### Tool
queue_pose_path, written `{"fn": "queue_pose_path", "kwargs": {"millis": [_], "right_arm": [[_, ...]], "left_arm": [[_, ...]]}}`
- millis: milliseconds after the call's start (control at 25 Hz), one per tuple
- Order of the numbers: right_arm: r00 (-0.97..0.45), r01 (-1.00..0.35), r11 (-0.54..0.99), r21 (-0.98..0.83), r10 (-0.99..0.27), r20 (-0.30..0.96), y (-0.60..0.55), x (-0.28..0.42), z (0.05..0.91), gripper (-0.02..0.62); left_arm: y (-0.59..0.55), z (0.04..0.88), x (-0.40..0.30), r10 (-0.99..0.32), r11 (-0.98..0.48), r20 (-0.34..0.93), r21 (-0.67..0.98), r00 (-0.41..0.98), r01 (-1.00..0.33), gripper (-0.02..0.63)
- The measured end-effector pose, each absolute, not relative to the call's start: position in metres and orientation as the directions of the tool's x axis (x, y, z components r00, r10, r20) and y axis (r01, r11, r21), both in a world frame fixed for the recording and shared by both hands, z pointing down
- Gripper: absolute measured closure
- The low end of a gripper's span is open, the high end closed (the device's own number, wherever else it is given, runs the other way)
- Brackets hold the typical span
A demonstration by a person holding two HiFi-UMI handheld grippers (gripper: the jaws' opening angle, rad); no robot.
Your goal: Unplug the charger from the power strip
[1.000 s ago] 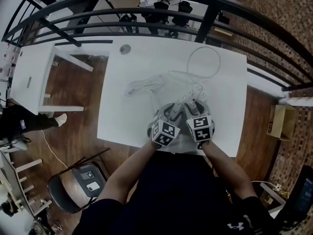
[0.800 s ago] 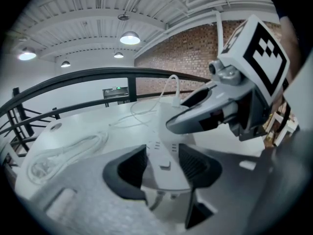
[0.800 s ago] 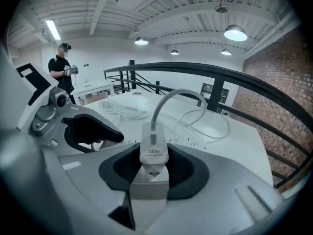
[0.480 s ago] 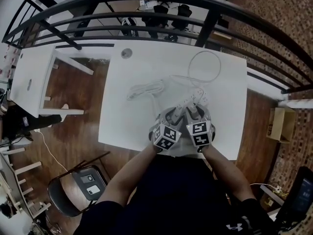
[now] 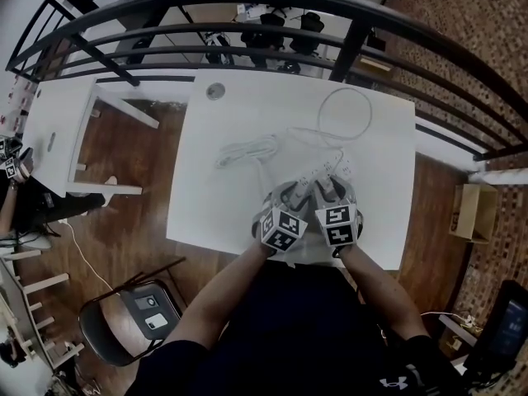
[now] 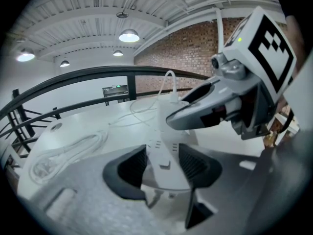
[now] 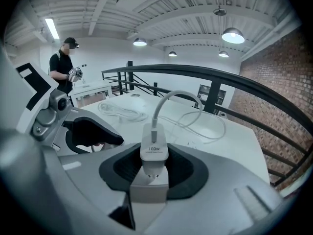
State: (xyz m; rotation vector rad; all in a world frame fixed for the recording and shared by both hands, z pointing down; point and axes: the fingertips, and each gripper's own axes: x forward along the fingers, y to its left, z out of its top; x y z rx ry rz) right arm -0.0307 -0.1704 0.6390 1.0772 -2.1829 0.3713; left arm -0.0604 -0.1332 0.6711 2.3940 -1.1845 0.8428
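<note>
A white power strip [image 5: 318, 170] lies on the white table [image 5: 239, 205], angled away from me. My left gripper [image 5: 290, 195] is shut on its near end, and the strip [image 6: 164, 160] sits squeezed between the dark pads [image 6: 129, 168]. A white charger [image 7: 154, 153] marked 100W stands plugged into the strip, its white cable [image 7: 168, 99] arching away. My right gripper [image 7: 154, 168] has just been closing with the charger between its jaws, and the pads now press on its sides. The right gripper [image 5: 330, 190] sits just right of the left one.
A coiled white cord [image 5: 246, 148] lies left of the strip. The charger cable loops [image 5: 346, 110] toward the far right corner. A round grommet [image 5: 215, 91] sits at the far left. A black railing [image 5: 289, 23] runs behind the table. A person [image 7: 63, 67] stands far off.
Both grippers keep their place at the power strip. The right gripper's marker cube has shifted slightly towards the left one. Strip and cables lie as before.
</note>
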Motion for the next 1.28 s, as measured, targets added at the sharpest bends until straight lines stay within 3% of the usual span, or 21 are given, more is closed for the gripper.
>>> {"fn": "queue_pose_path", "kwargs": {"millis": [280, 440, 560, 920, 1280], "right_arm": [[-0.475, -0.793, 0.609, -0.006, -0.614, 0.631, -0.174, -0.031, 0.617, 0.454], [-0.508, -0.813, 0.572, -0.111, -0.603, 0.615, -0.168, -0.02, 0.617, 0.453], [-0.553, -0.813, 0.537, -0.228, -0.588, 0.59, -0.166, -0.014, 0.608, 0.453], [-0.641, -0.76, 0.414, -0.501, -0.599, 0.479, -0.155, 0.025, 0.573, 0.453], [-0.669, -0.678, 0.269, -0.684, -0.612, 0.422, -0.138, 0.073, 0.563, 0.453]], "left_arm": [[-0.134, 0.671, -0.063, -0.599, -0.585, 0.65, 0.044, 0.467, -0.81, 0.394], [-0.133, 0.67, -0.064, -0.585, -0.585, 0.671, 0.038, 0.455, -0.81, 0.394], [-0.132, 0.647, -0.068, -0.632, -0.566, 0.618, 0.043, 0.467, -0.824, 0.432], [-0.107, 0.57, -0.081, -0.717, -0.48, 0.459, 0.222, 0.525, -0.849, 0.446], [-0.089, 0.546, -0.102, -0.74, -0.341, 0.435, 0.413, 0.512, -0.844, 0.446]]}}
